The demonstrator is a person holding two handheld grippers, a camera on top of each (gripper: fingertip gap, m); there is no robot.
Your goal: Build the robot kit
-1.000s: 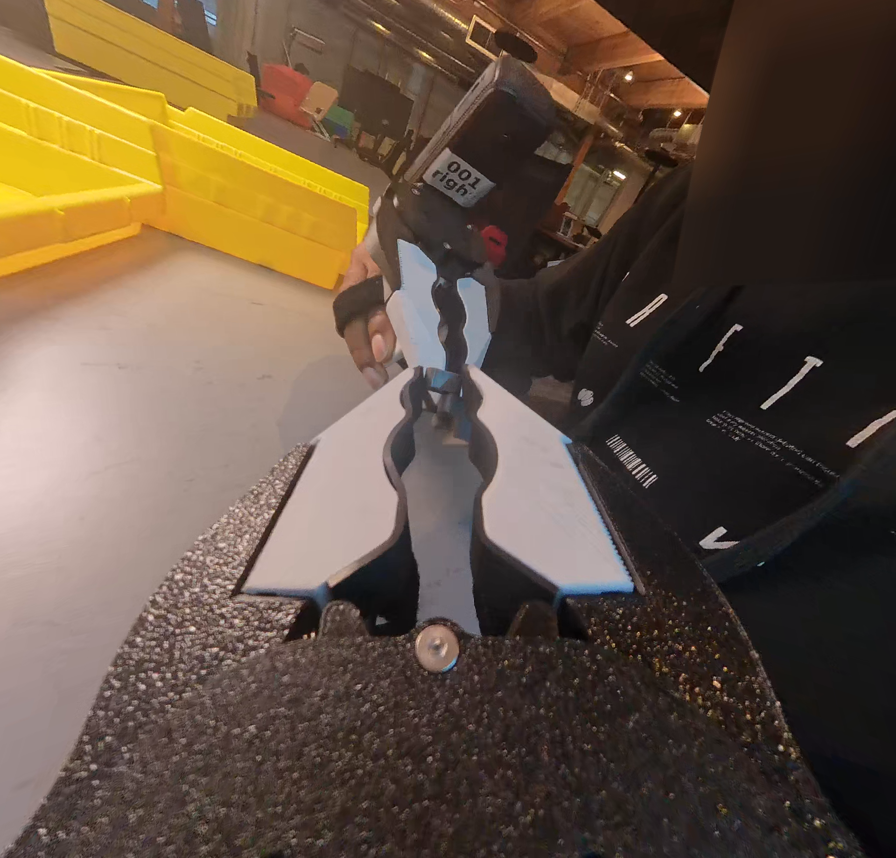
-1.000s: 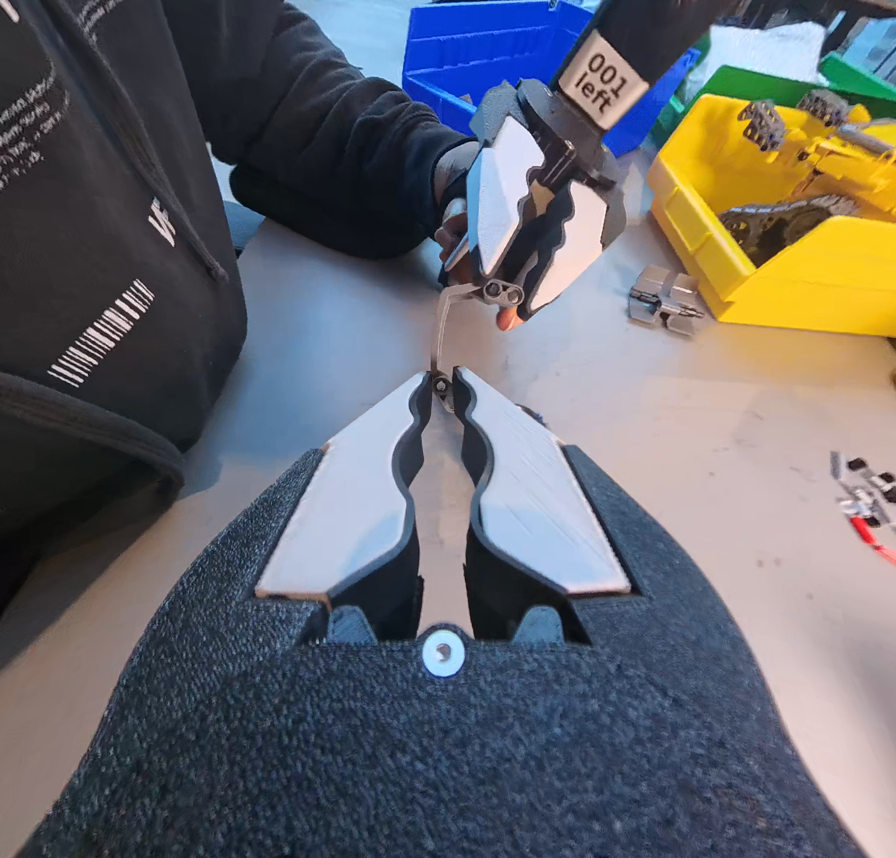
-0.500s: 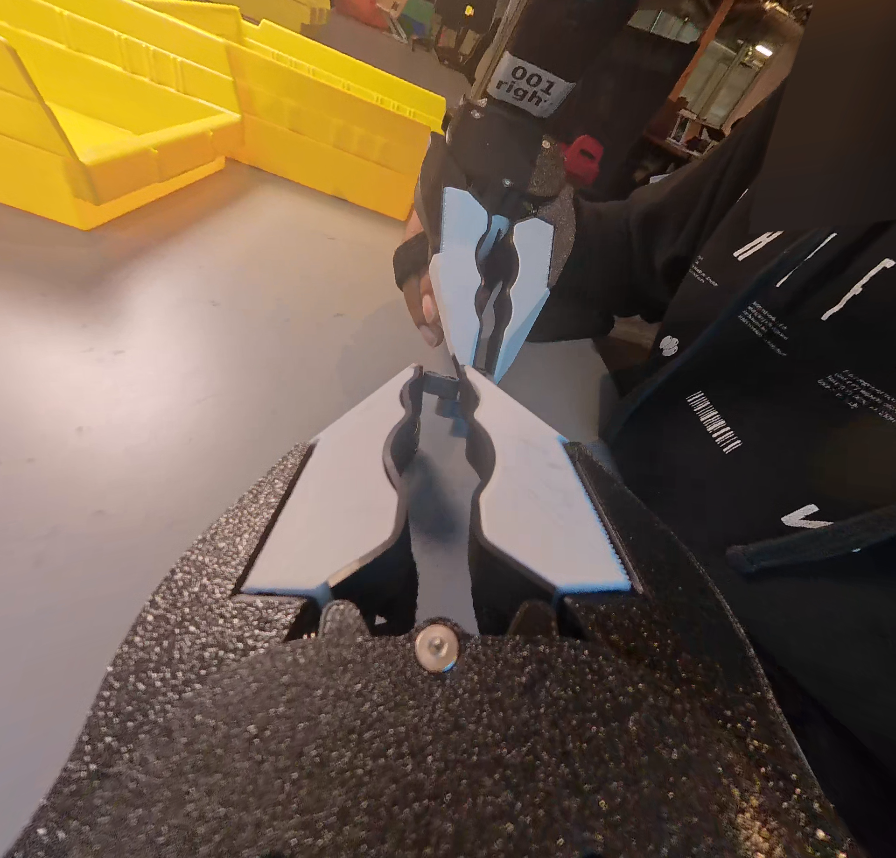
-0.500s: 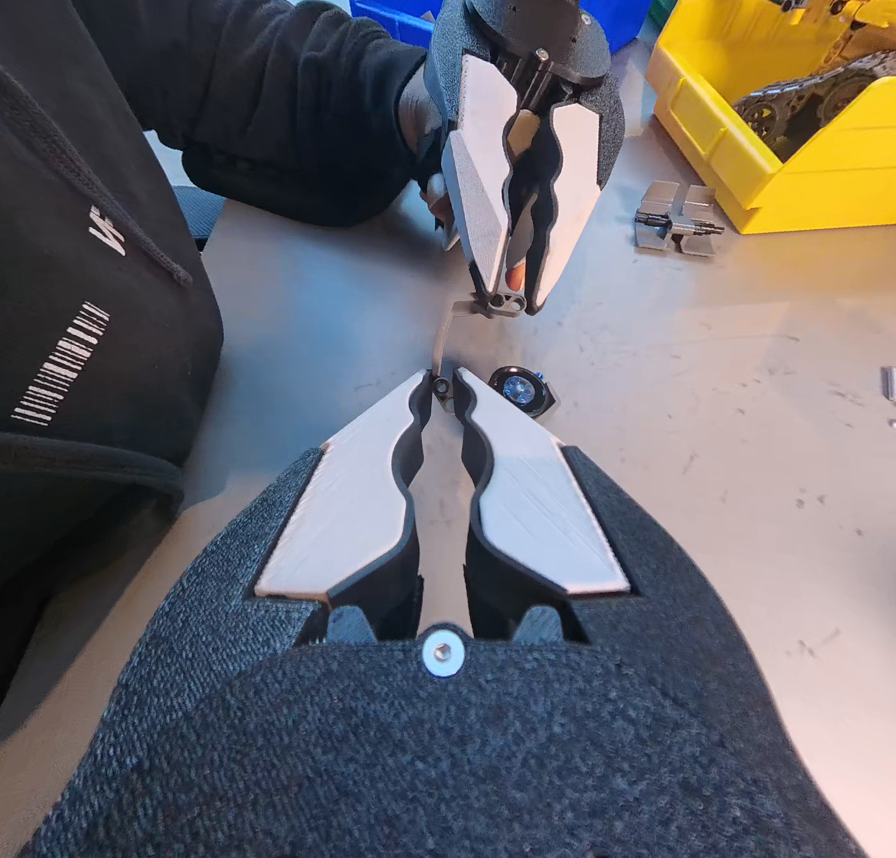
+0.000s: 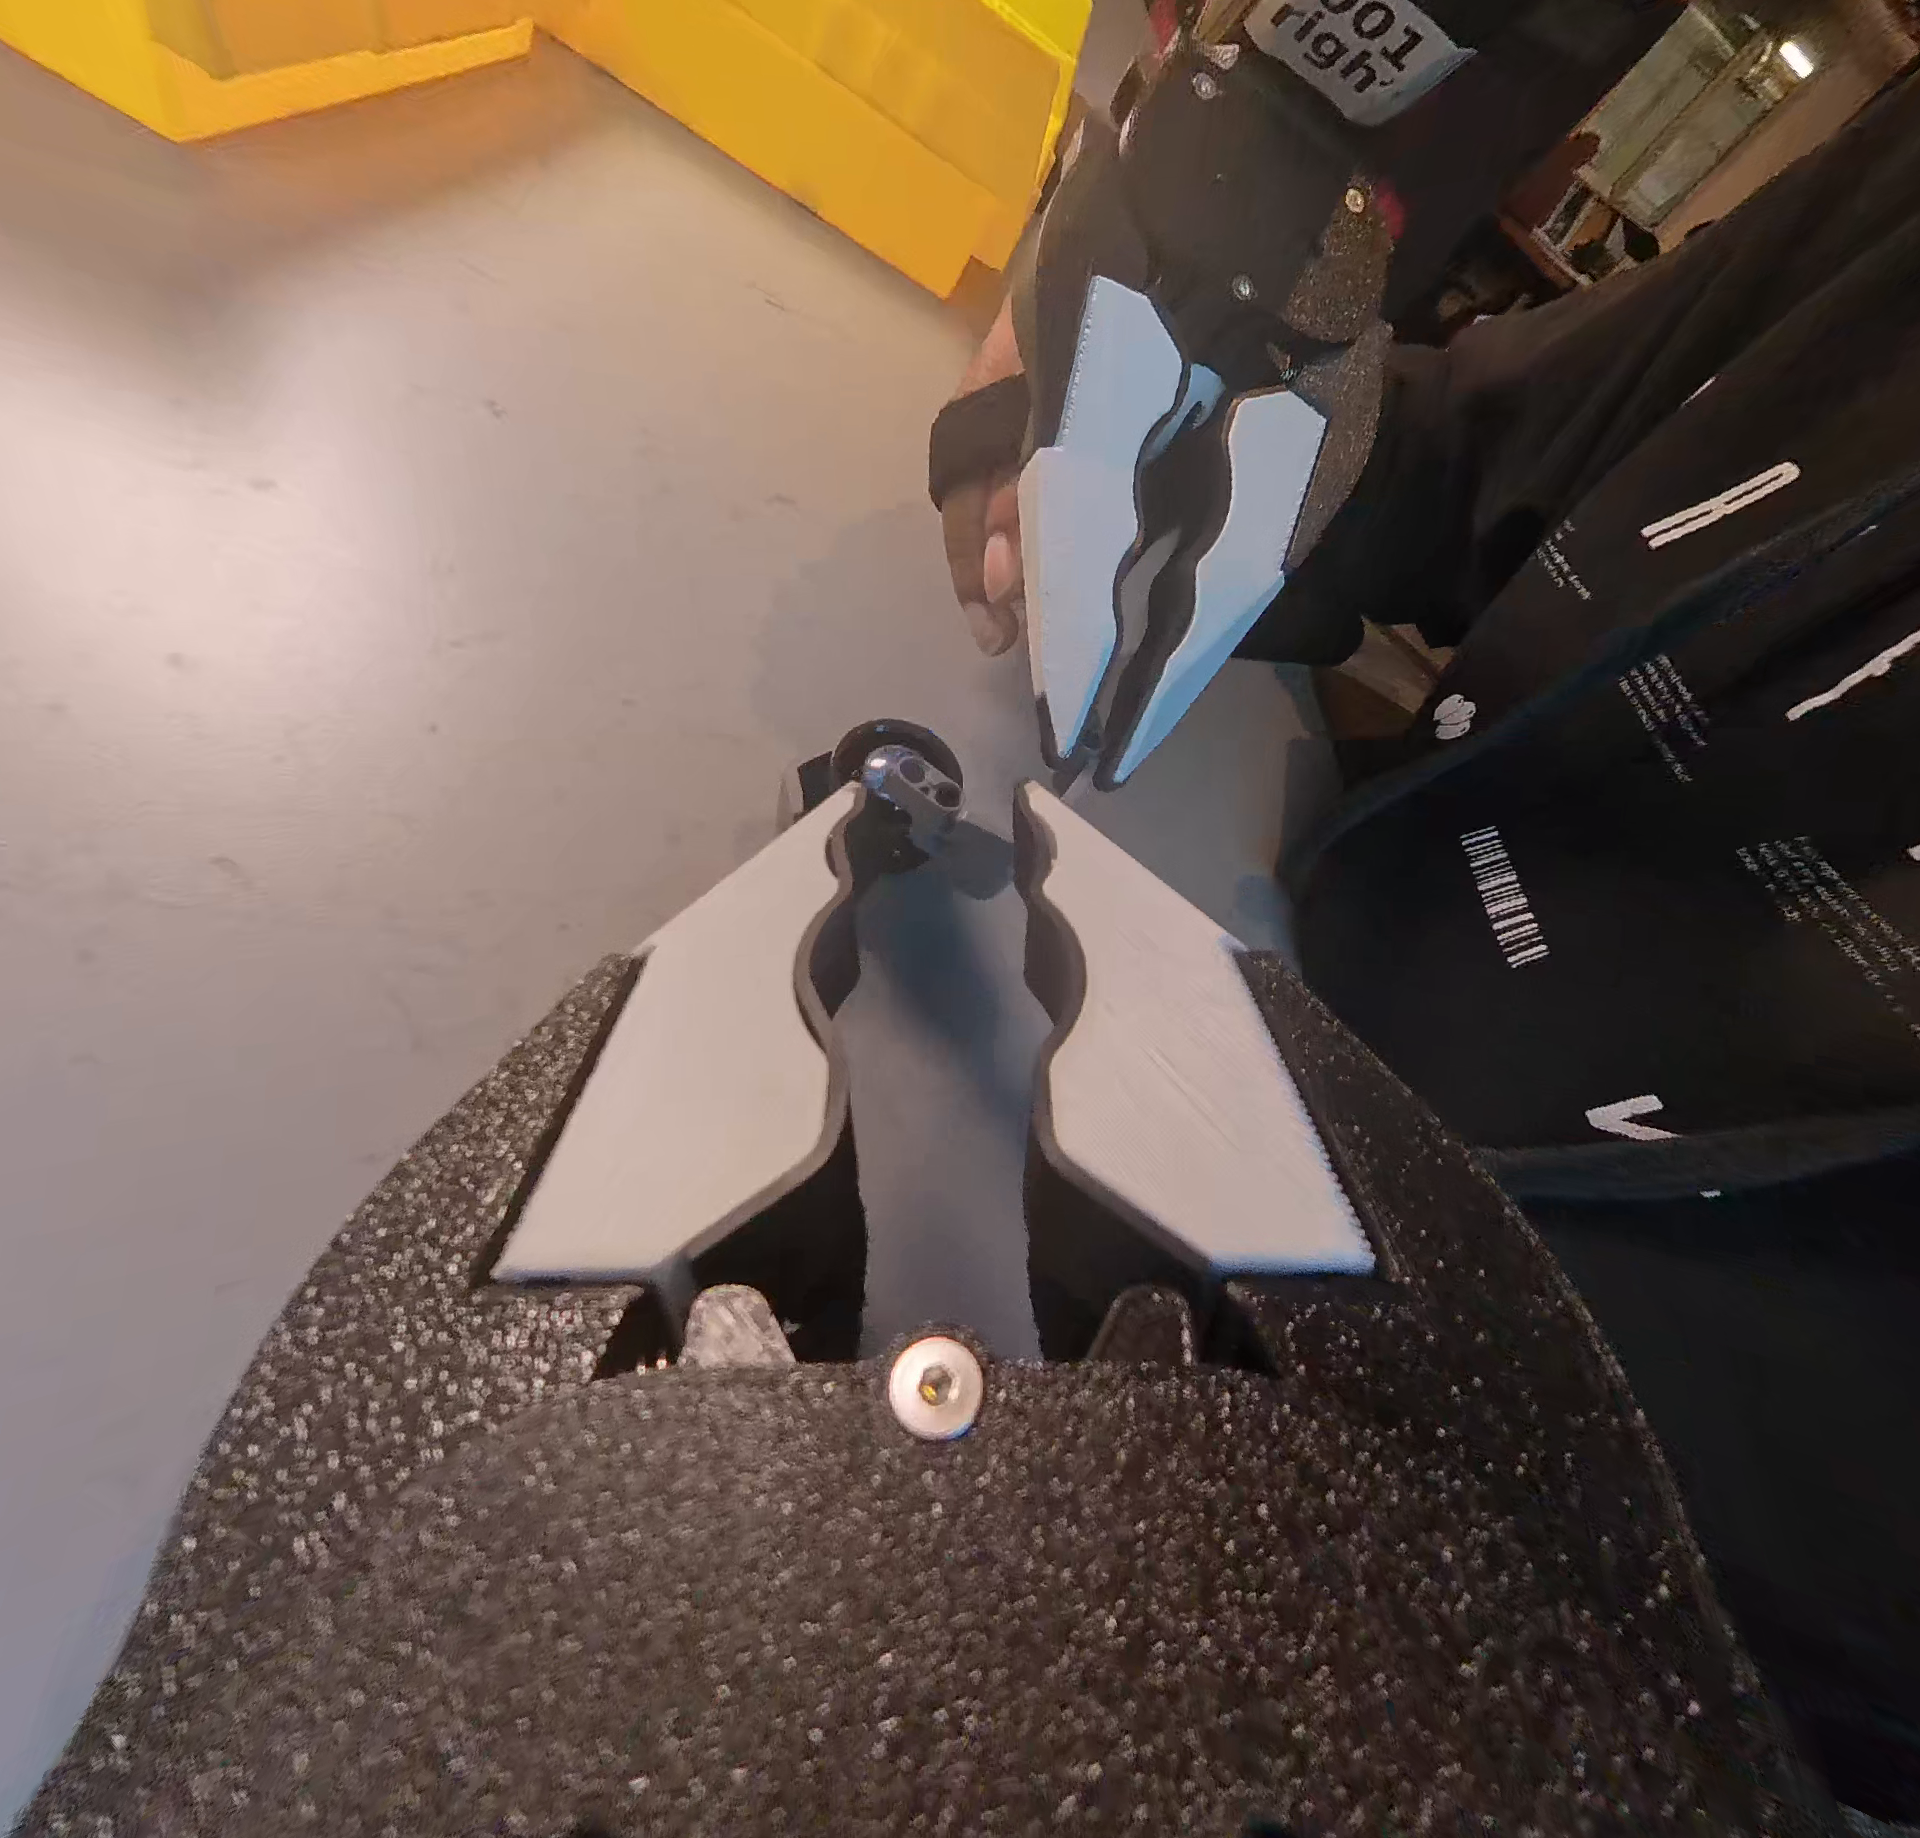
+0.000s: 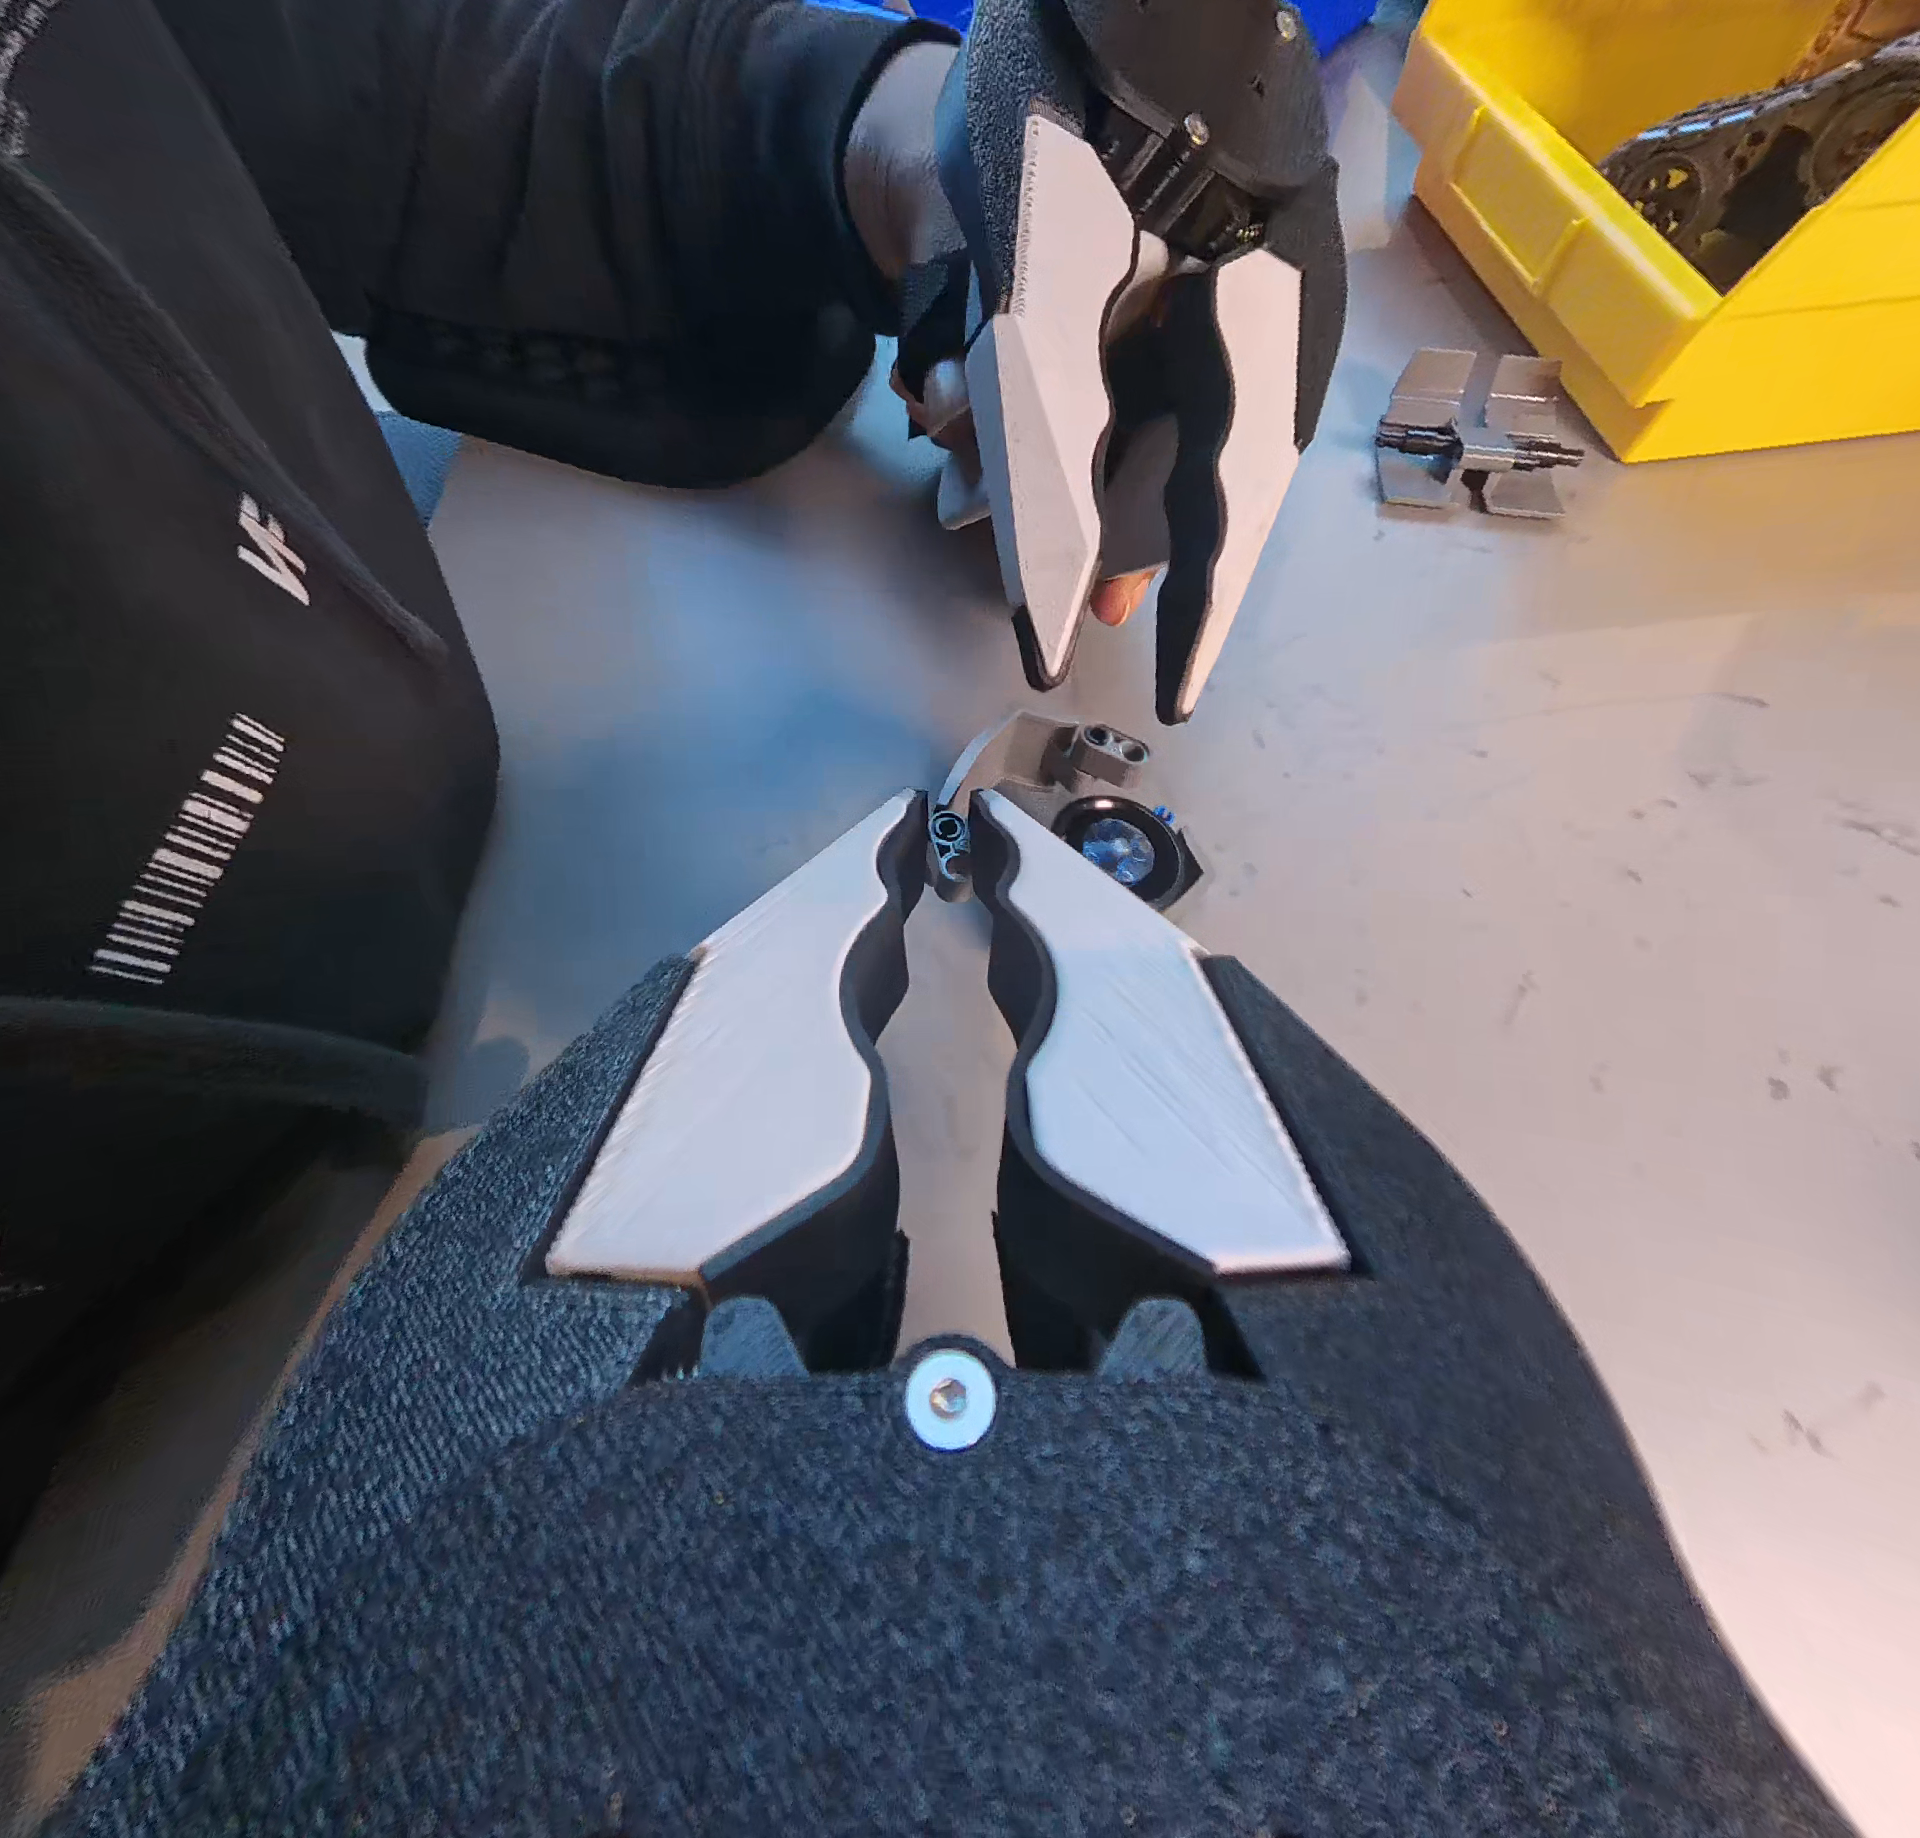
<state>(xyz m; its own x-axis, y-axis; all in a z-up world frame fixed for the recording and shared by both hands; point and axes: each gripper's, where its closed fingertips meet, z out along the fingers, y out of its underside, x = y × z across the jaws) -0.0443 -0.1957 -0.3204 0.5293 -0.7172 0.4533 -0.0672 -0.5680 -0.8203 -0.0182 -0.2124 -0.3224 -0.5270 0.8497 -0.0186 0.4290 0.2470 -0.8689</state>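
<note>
Up close in the left wrist view, the left gripper [image 5: 935, 801] has its fingers spread with nothing between them; a grey holed connector piece [image 5: 920, 789] sits just by its left fingertip, in front of a black wheel [image 5: 883, 744] on the grey table [image 5: 364, 541]. The right gripper [image 5: 1086, 754] points down from the upper right, tips nearly together. Yellow bins [image 5: 810, 95] fill the upper left.

Next, in the right wrist view, the right gripper [image 6: 948, 832] pinches a small grey bent part [image 6: 951, 832] at centre. The left gripper [image 6: 1107, 687] hangs above, fingers apart. A yellow bin [image 6: 1558, 230] stands upper right, with a grey hinged piece [image 6: 1470, 432] just beside it.
</note>
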